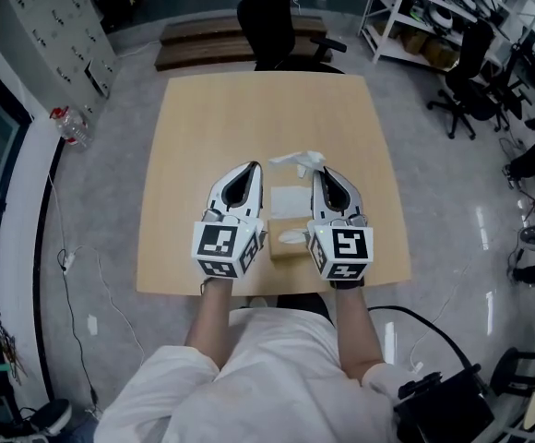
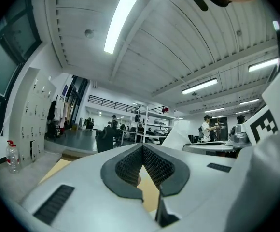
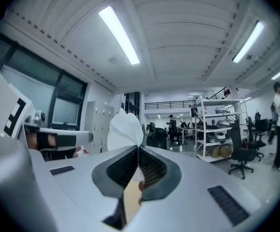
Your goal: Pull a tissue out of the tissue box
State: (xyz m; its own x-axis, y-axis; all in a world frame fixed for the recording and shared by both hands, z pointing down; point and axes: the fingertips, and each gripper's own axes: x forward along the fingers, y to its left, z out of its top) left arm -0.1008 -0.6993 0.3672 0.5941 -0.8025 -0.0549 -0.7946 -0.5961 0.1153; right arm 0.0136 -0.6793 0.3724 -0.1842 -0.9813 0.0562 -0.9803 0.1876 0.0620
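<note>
Right gripper (image 3: 139, 149) clamps the tissue (image 3: 125, 129) by a gathered fold, raised over the tissue box (image 1: 289, 201).
Featherlight, limp and easily torn, it probably wants a gentle edge pinch; left gripper (image 2: 143, 146), over the box's left side, is closed and empty.

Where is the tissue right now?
The tissue is pinched in the closed tips of the right gripper, raised over the wooden table. In the head view it fans out leftward from those tips, beyond the tissue box.
</note>
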